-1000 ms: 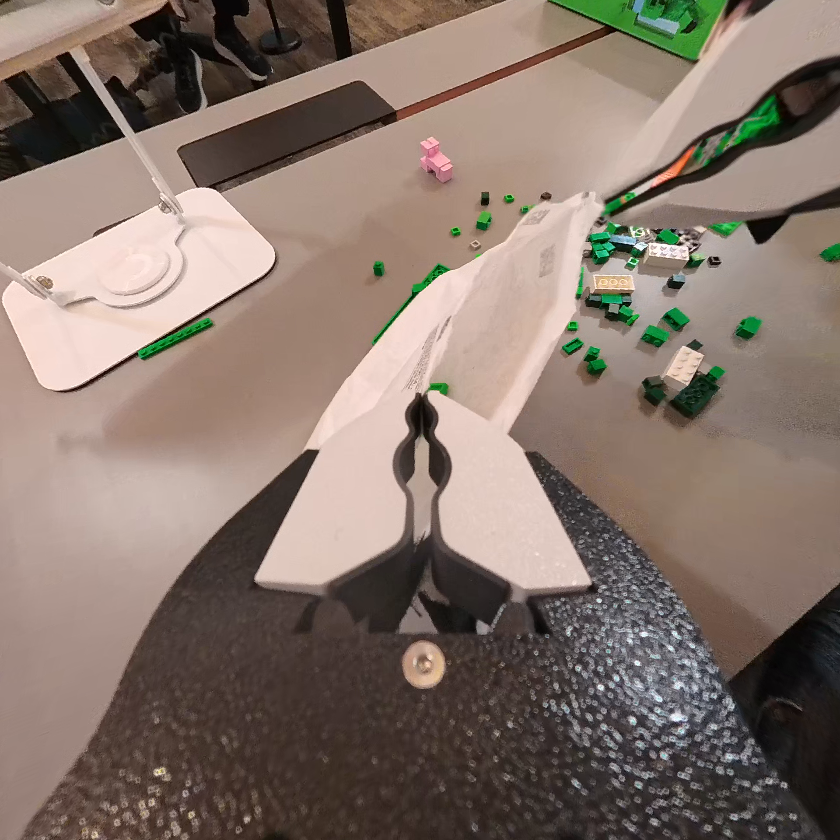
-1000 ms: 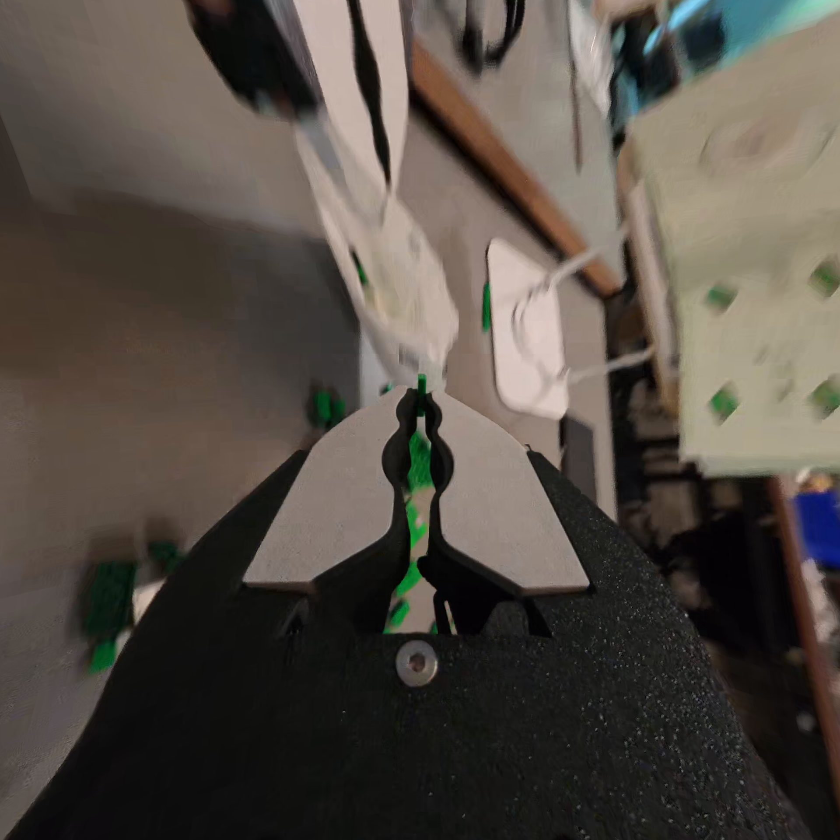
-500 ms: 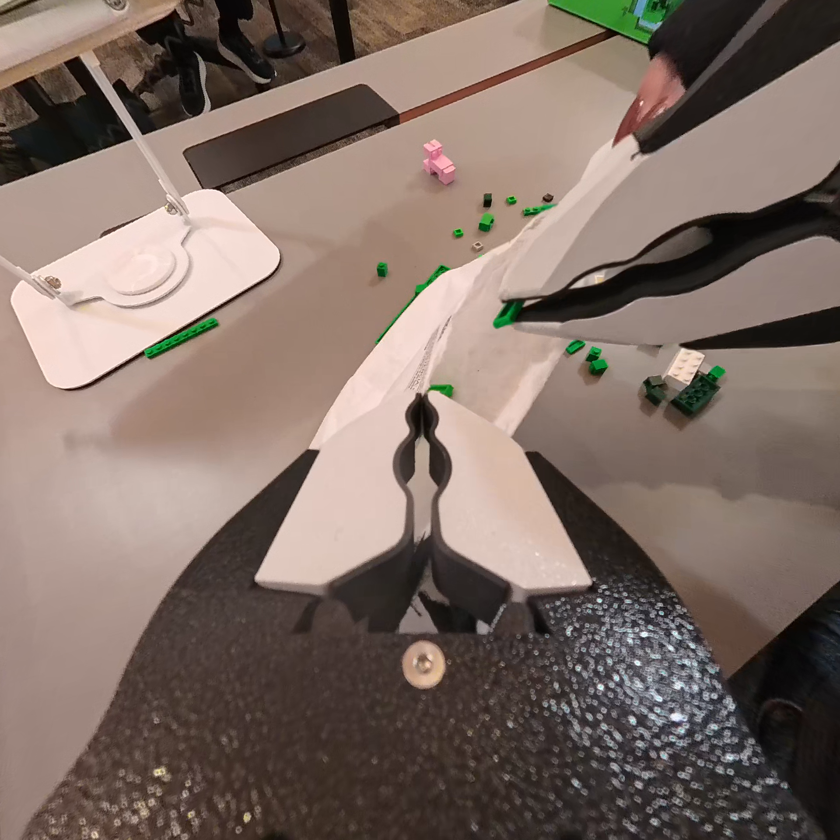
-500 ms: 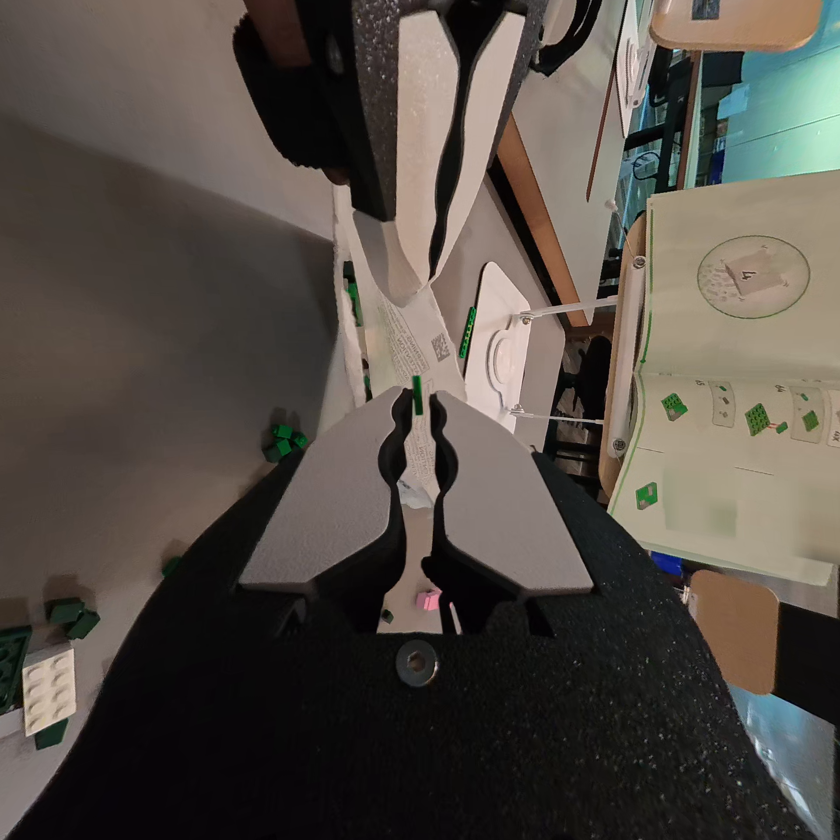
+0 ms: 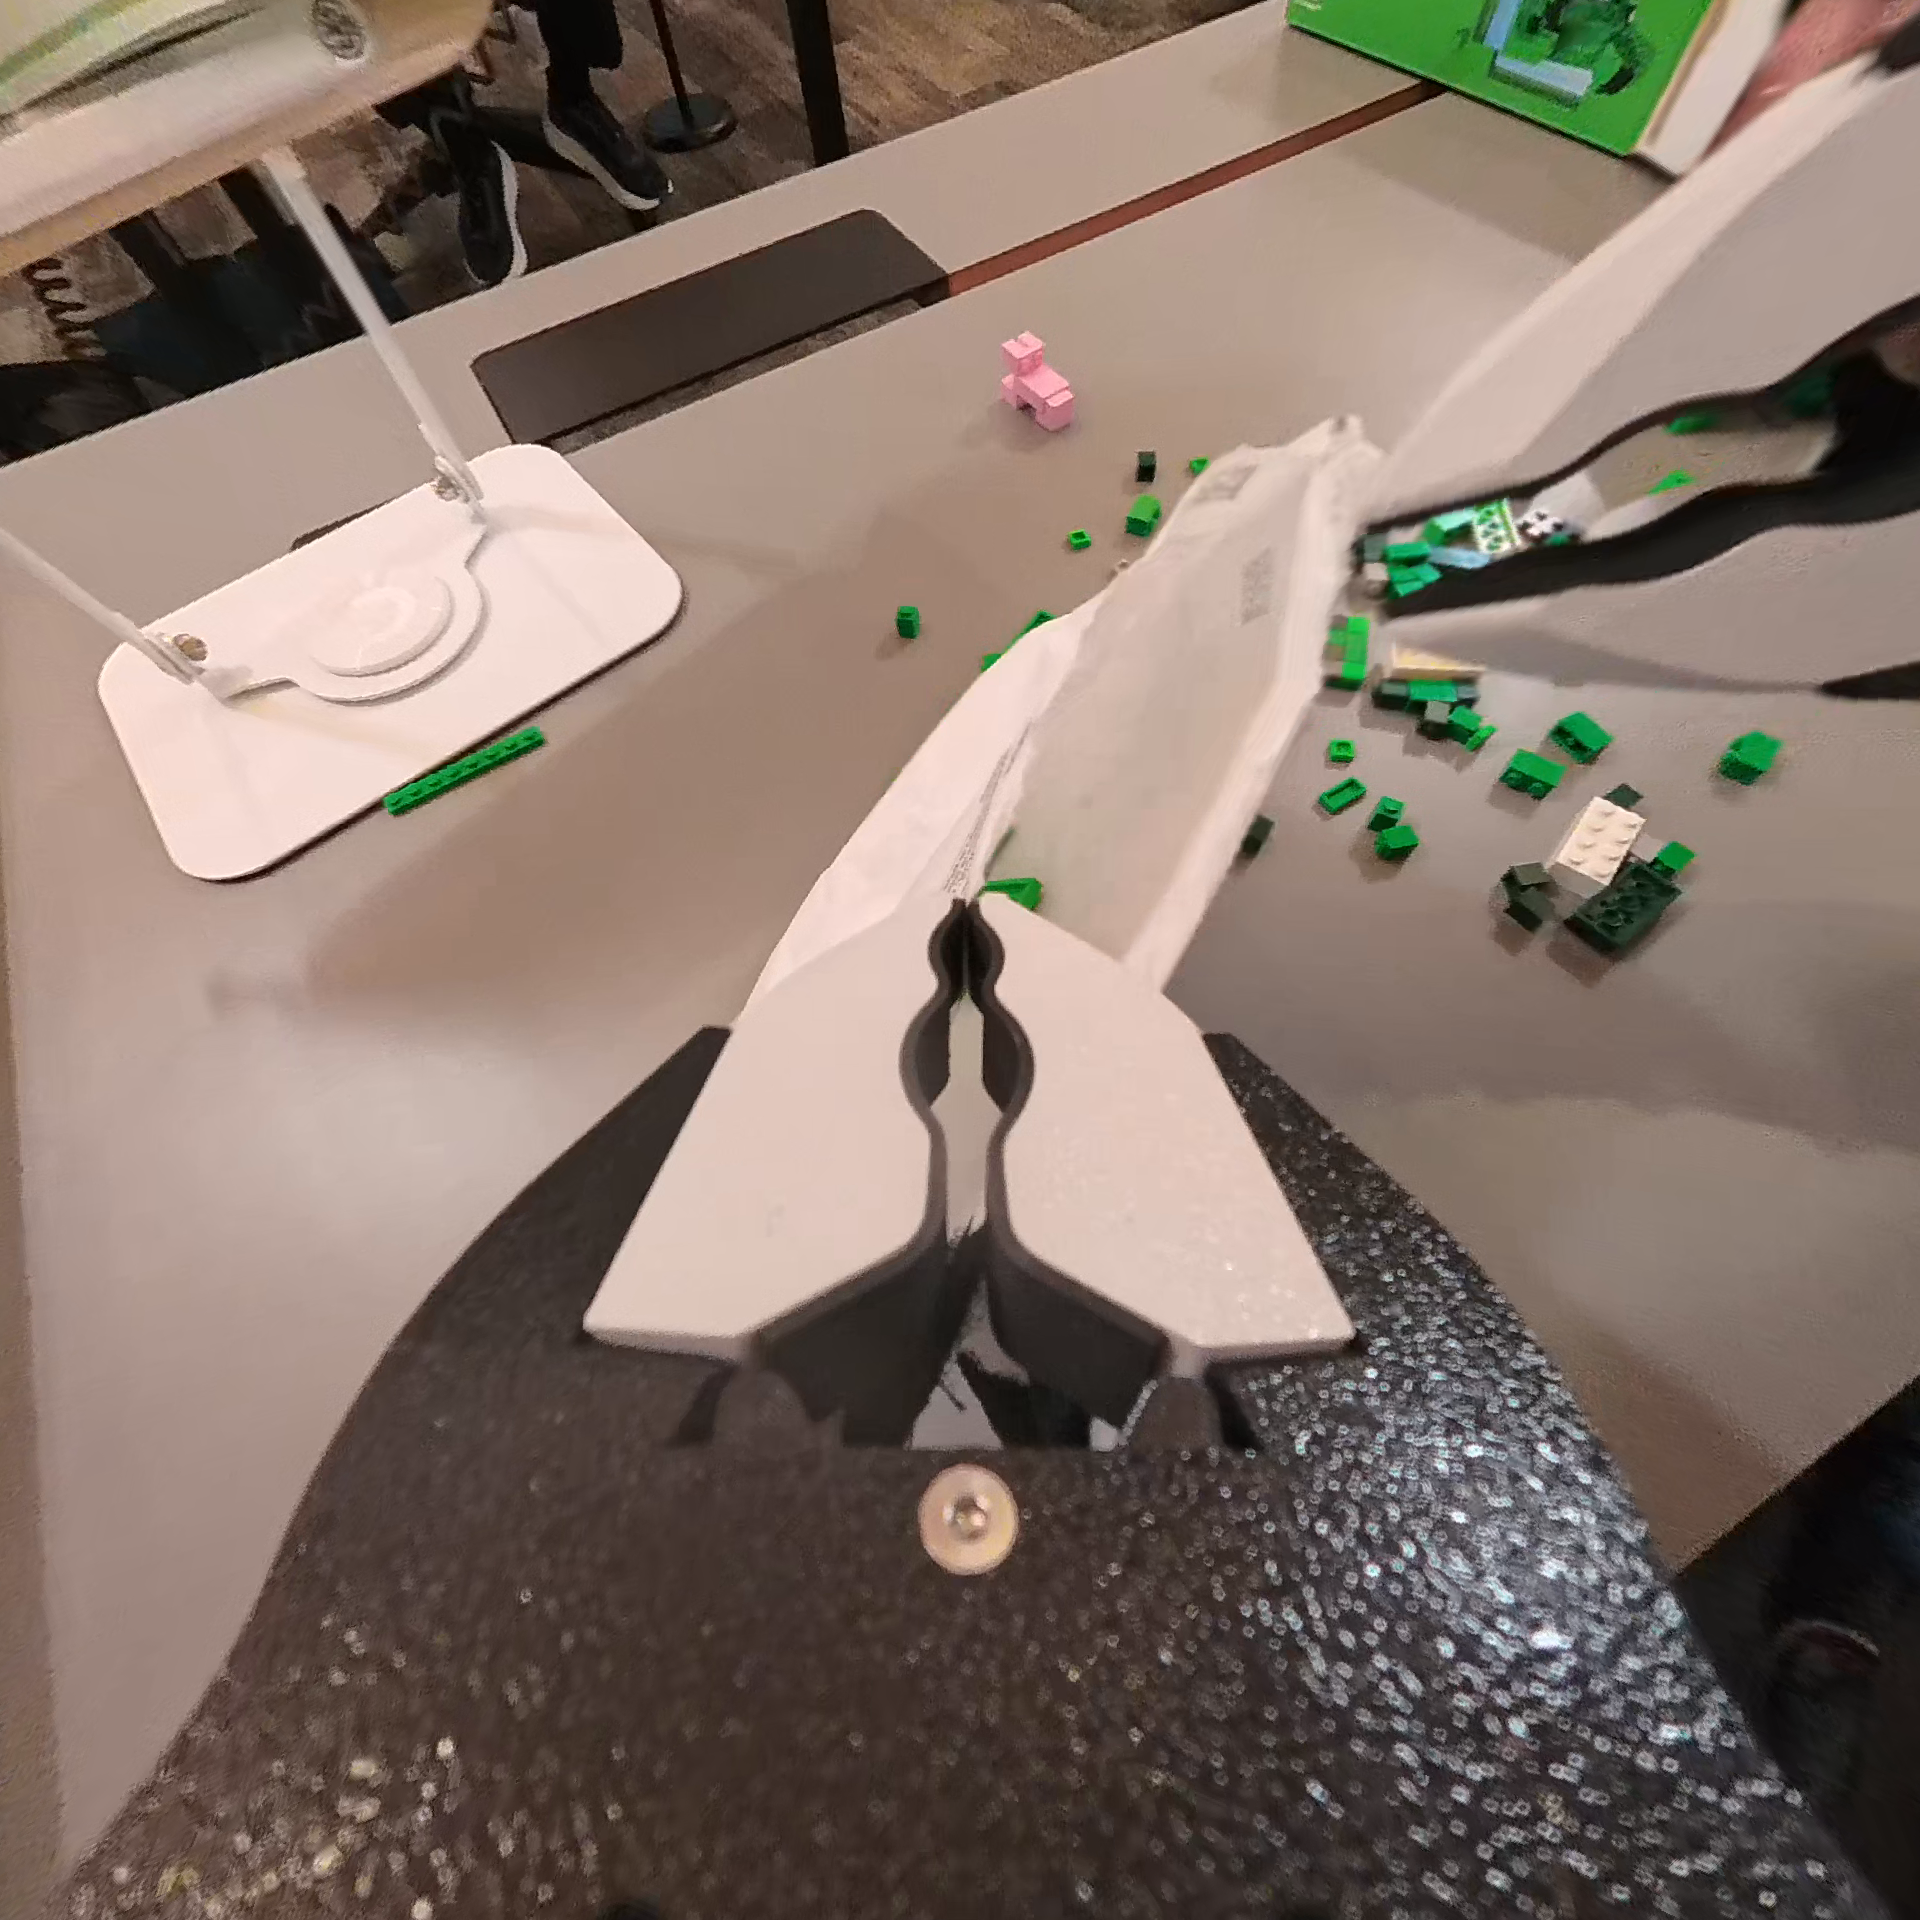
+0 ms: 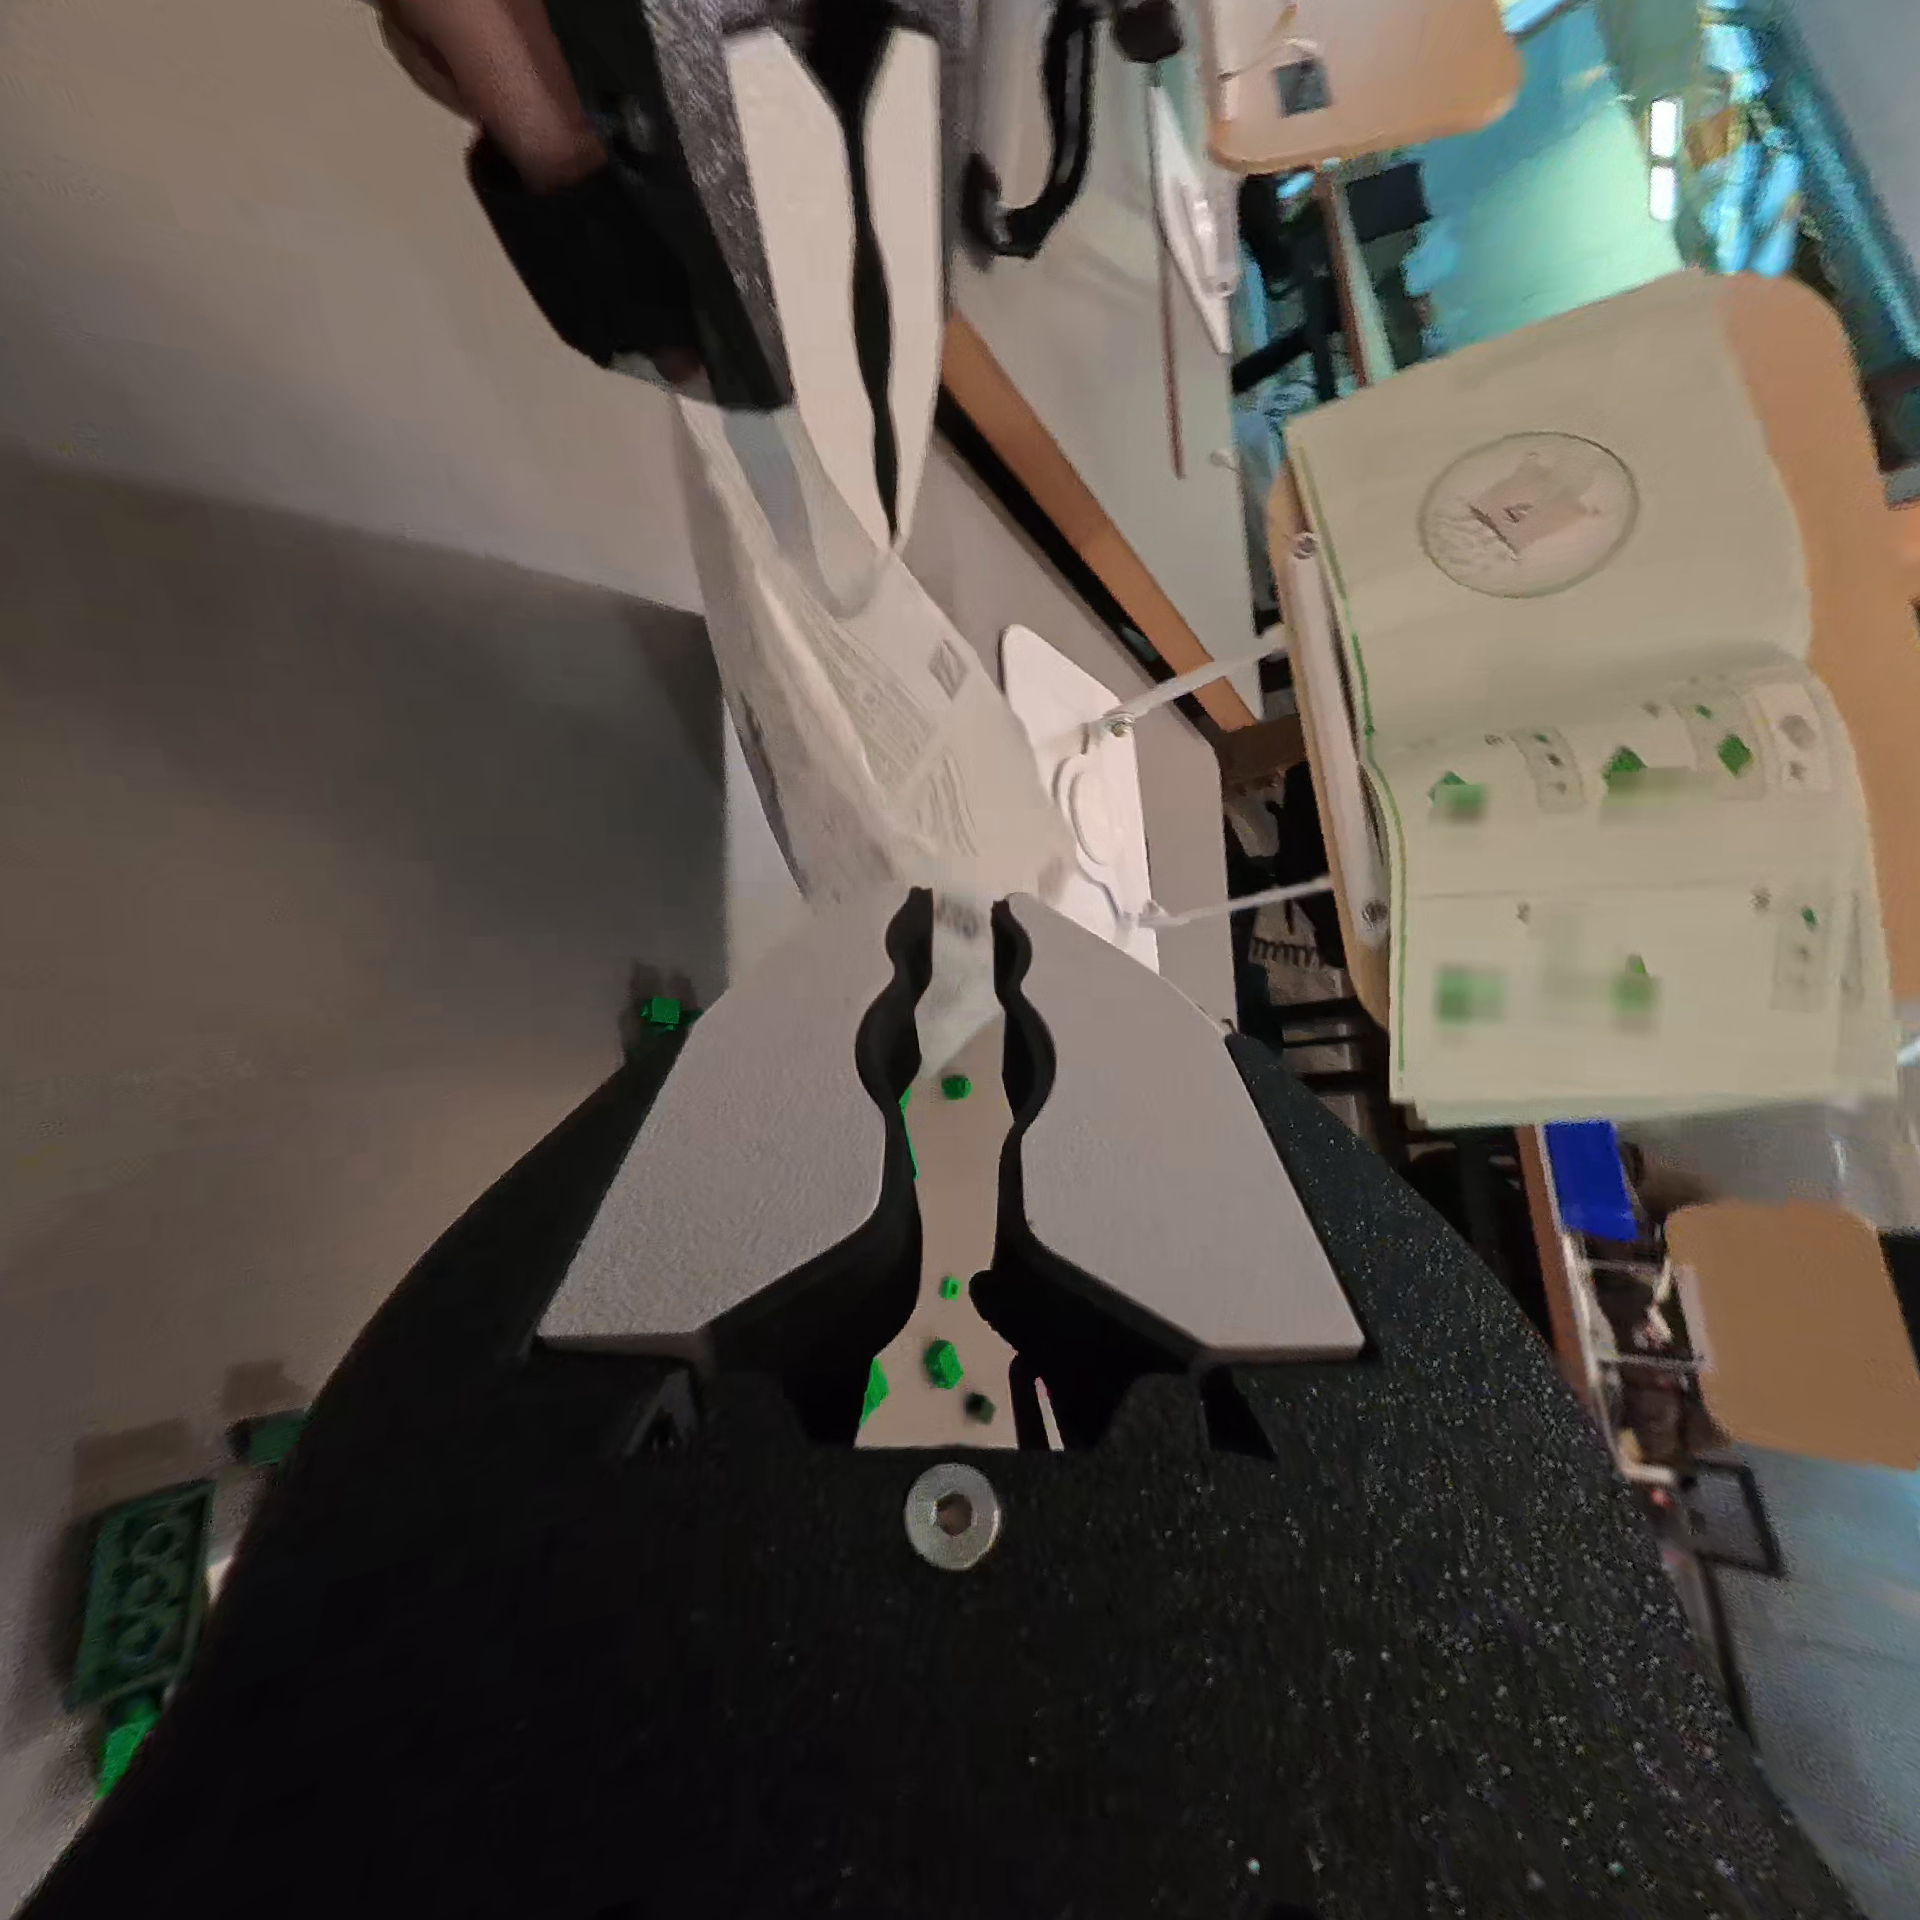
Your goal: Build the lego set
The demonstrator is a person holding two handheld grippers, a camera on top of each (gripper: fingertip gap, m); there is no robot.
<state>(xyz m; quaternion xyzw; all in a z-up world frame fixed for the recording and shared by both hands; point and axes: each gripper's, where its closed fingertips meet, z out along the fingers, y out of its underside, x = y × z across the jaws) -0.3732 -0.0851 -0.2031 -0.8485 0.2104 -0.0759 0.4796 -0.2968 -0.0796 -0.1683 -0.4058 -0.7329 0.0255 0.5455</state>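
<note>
My left gripper (image 5: 966, 912) is shut on the near end of a white paper bag (image 5: 1143, 675) and holds it slanting up off the grey table (image 5: 416, 1039). A small green brick (image 5: 1013, 888) shows in the bag just past the left tips. My right gripper (image 6: 958, 906) has its fingers slightly parted, with the bag's far torn end (image 6: 862, 707) between the tips. It also shows in the left wrist view (image 5: 1371, 561) at the upper right. Loose green bricks (image 5: 1434, 696) lie under and right of the bag. The left gripper (image 6: 883, 520) shows at the top of the right wrist view.
A white brick (image 5: 1605, 836) and a dark green plate (image 5: 1621, 914) lie at the right. A pink pig figure (image 5: 1034, 384) stands farther back. A long green plate (image 5: 464, 769) lies by the white stand base (image 5: 364, 665). The open instruction booklet (image 6: 1610, 727) sits on the stand. A green box (image 5: 1507, 52) is at the far edge. Tip to tip, the grippers are about 9 cm apart. From the right gripper's tips to the dark green plate (image 5: 1621, 914) is close to 20 cm. It is also in sight in the right wrist view (image 6: 141, 1556).
Half a second ago my right gripper pinched a small green piece over the bag. Now that piece is gone from its tips, the fingers are wider apart, and they sit at the bag's far end.
</note>
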